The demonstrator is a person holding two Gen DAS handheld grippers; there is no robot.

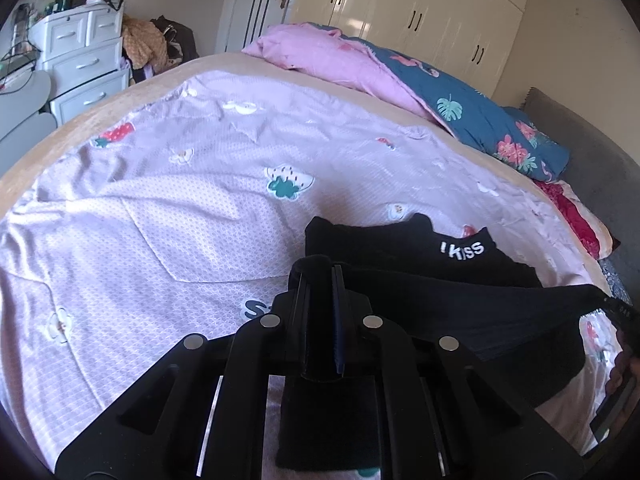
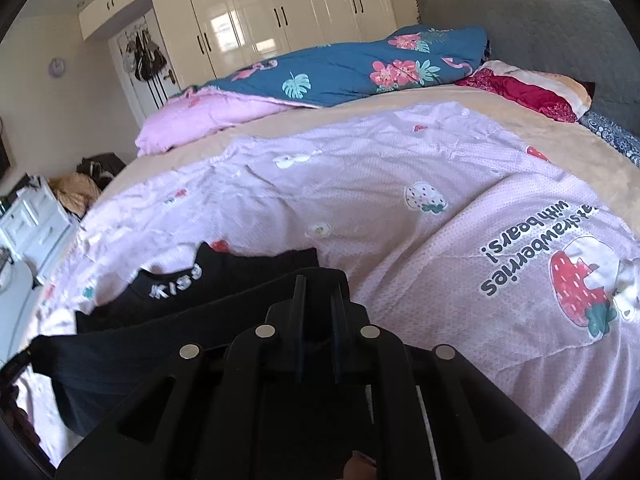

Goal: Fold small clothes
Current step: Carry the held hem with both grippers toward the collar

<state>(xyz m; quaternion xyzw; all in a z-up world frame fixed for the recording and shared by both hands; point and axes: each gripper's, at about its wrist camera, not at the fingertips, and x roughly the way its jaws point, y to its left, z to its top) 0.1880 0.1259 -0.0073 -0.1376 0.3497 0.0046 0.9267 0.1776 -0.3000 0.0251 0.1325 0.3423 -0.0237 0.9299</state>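
Two grippers are observed, each clamped on one corner of a black garment point(image 1: 460, 320) that is stretched between them above a bed.

Left gripper point(image 1: 320, 276): the fingers are drawn together, with a fold of the black cloth pinched between them and draped over the tips. From this grip the raised edge of the garment runs toward 3 o'clock in the left wrist view, where the right gripper point(image 1: 618, 312) is glimpsed at the frame edge.

Right gripper point(image 2: 318, 284): the fingers are likewise closed on the fabric, which is wrapped over their tips. The taut edge runs toward 9 o'clock in the right wrist view.

The rest of the black garment point(image 2: 192, 304) is seen lying on the bed just beyond the lifted edge, at 12 to 1 o'clock from the left gripper and at 10 to 11 o'clock from the right. White lettering point(image 1: 462, 250) is noted on the lying part.

Beneath the garment, a lilac sheet point(image 1: 180, 184) printed with strawberries and flowers is spread, wrinkled, over a tan blanket point(image 2: 360, 114). A blue floral quilt point(image 2: 352, 68) with a pink underside is bundled at 12 o'clock in the right wrist view, against a grey headboard point(image 2: 540, 28). White wardrobe doors point(image 2: 260, 16) are recorded behind, and a white drawer unit point(image 1: 84, 68) at 10 o'clock in the left wrist view.
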